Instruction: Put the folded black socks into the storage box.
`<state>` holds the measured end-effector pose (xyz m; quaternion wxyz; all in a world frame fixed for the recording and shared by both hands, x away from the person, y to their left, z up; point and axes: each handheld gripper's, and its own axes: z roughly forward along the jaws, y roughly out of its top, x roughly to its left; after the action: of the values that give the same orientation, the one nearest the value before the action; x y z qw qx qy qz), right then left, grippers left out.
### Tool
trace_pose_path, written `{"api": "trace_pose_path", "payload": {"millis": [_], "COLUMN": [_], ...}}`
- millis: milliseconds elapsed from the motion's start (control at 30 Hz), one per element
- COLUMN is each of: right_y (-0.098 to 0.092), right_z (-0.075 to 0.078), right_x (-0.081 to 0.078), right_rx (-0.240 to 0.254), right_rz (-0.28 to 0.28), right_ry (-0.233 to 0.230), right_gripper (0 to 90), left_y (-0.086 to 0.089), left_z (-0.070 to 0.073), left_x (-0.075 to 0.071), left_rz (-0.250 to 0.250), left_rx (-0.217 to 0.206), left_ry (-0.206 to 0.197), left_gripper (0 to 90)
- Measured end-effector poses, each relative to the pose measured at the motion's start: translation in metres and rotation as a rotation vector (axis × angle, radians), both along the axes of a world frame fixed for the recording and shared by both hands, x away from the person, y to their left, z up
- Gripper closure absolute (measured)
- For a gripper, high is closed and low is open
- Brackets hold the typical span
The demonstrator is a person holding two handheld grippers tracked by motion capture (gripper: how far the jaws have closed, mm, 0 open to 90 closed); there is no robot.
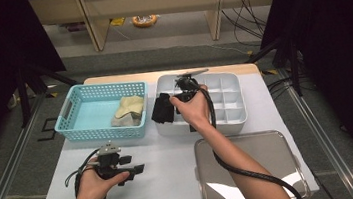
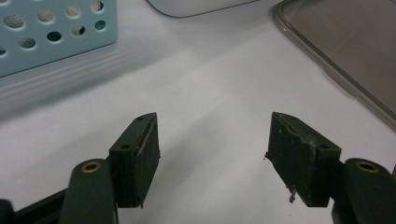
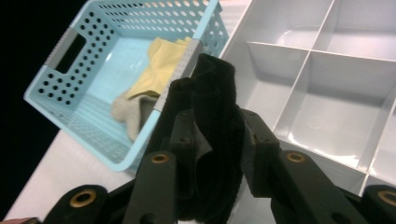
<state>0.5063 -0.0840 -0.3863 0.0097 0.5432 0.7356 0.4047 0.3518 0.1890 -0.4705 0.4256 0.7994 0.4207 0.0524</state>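
High view: white table (image 1: 171,155) carries a light-blue perforated basket (image 1: 74,128) at rear left, a white divided organiser tray (image 1: 232,118) at rear centre-right, and a clear lid (image 1: 272,159) at front right. Basket holds a pale yellow cloth (image 1: 130,106) w/ a beige-grey item (image 1: 124,119) just beside it. Right gripper (image 1: 172,100) sits over the tray's left edge, jaws clamped on a black cloth (image 1: 162,108), which hangs at the gap between basket and tray. Left gripper (image 1: 137,169) rests low over the table front, well apart from basket, jaws pointing right.

Left gripper view: left gripper (image 2: 212,158) jaws stand wide apart, nothing between them. Bare table (image 2: 210,79) lies under and ahead. Basket (image 2: 51,32) corner at upper left, lid (image 2: 345,51) at upper right, tray (image 2: 201,5) edge at top centre.

Right gripper view: right gripper (image 3: 217,135) jaws at approx. mid opening, pads pressed on both sides of the black cloth (image 3: 215,102). Cloth is bunched, stands upright between the pads and rises past the tips. Behind it: basket (image 3: 60,100) to the left w/ yellow cloth (image 3: 161,63) and beige-grey item (image 3: 130,112) inside; tray (image 3: 327,51) compartments to the right.
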Motion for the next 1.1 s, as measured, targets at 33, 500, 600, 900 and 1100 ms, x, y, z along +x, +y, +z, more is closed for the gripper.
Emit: {"api": "trace_pose_path", "payload": {"millis": [33, 500, 600, 900, 1100], "right_y": [0.001, 0.009, 0.012, 0.024, 0.033], "right_z": [-0.001, -0.017, -0.019, -0.021, -0.019], "right_x": [0.001, 0.008, 0.009, 0.011, 0.012], "right_rx": [-0.004, -0.094, -0.124, -0.218, -0.281], "right_rz": [-0.007, -0.030, -0.023, -0.017, -0.023], "right_ry": [0.004, 0.017, 0.012, 0.038, 0.066], "right_gripper": [69.8, 69.6, 69.6, 69.5, 69.5], "left_y": [0.000, -0.001, -0.002, -0.002, -0.002], "left_z": [0.000, 0.000, 0.000, 0.000, 0.000], "left_x": [0.000, -0.001, -0.001, -0.001, -0.001], "left_rz": [0.001, 0.000, -0.001, -0.005, -0.003], "left_rx": [0.000, 0.006, 0.006, 0.000, 0.005], "left_ry": [0.001, 0.001, -0.001, 0.000, -0.002], "left_gripper": [33.4, 33.4, 33.4, 33.3, 33.3]}}
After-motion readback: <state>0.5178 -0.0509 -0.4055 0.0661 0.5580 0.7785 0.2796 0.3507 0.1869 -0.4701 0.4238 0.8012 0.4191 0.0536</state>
